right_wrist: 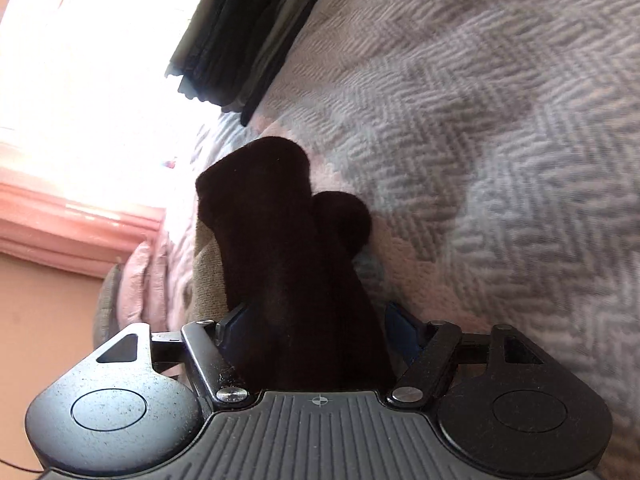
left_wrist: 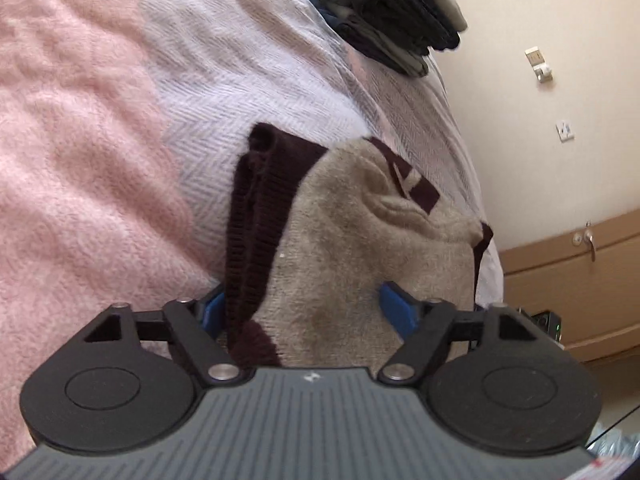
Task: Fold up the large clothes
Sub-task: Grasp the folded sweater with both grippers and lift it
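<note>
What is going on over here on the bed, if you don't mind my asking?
A person is folding a beige and dark brown sweater on the bed's herringbone blanket, one pair of tongs in each hand. The left tongs straddle the beige body by its ribbed brown edge; the right tongs straddle a dark brown part. Whether either pair pinches the fabric is unclear. A stack of folded dark clothes sits further along.

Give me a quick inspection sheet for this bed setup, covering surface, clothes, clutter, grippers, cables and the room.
Surface: bed cover, herringbone weave; pink blanket beside it.
Job's things: beige-and-maroon sweater bunched between both sets of jaws.
Clutter: stack of folded dark clothes further along the bed.
Grippers: left gripper and right gripper, jaws wide with fabric between; grip cannot be told.
Cables: nothing seen.
Surroundings: wall socket, wooden door, bright window.
</note>
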`<state>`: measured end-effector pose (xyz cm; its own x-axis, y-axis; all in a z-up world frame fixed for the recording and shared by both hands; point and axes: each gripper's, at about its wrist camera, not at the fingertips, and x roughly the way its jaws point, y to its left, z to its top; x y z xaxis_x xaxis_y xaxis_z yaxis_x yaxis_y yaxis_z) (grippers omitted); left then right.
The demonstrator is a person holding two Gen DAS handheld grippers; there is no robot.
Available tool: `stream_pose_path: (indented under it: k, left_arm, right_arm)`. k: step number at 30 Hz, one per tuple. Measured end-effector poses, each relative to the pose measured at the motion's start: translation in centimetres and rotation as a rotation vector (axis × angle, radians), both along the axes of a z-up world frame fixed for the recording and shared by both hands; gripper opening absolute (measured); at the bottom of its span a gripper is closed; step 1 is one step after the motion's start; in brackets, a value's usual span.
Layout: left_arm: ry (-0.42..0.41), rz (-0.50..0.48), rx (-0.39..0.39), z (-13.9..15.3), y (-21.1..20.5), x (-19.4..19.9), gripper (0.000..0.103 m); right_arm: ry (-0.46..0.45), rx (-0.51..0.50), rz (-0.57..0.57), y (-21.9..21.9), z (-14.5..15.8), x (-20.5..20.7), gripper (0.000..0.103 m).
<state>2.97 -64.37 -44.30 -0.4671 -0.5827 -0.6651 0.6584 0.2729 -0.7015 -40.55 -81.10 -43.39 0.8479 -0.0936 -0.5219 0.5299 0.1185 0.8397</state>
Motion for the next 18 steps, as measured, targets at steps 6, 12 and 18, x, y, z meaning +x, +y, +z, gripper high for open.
stream_pose_path:
  k: [6, 12, 18]
  left_arm:
    - [-0.021, 0.016, -0.012, 0.7, 0.0, -1.3, 0.021]
    - [-0.126, 0.097, 0.000, 4.0, 1.0, -3.7, 0.018]
    - [-0.181, 0.264, 0.000, 9.5, 1.6, -6.5, 0.018]
  right_arm:
    - [-0.055, 0.012, 0.013, -0.5, 0.1, 1.3, 0.022]
    - [0.015, -0.058, 0.108, -1.0, 3.5, 1.8, 0.016]
    - [-0.016, -0.086, 0.238, -5.2, 7.5, 3.4, 0.015]
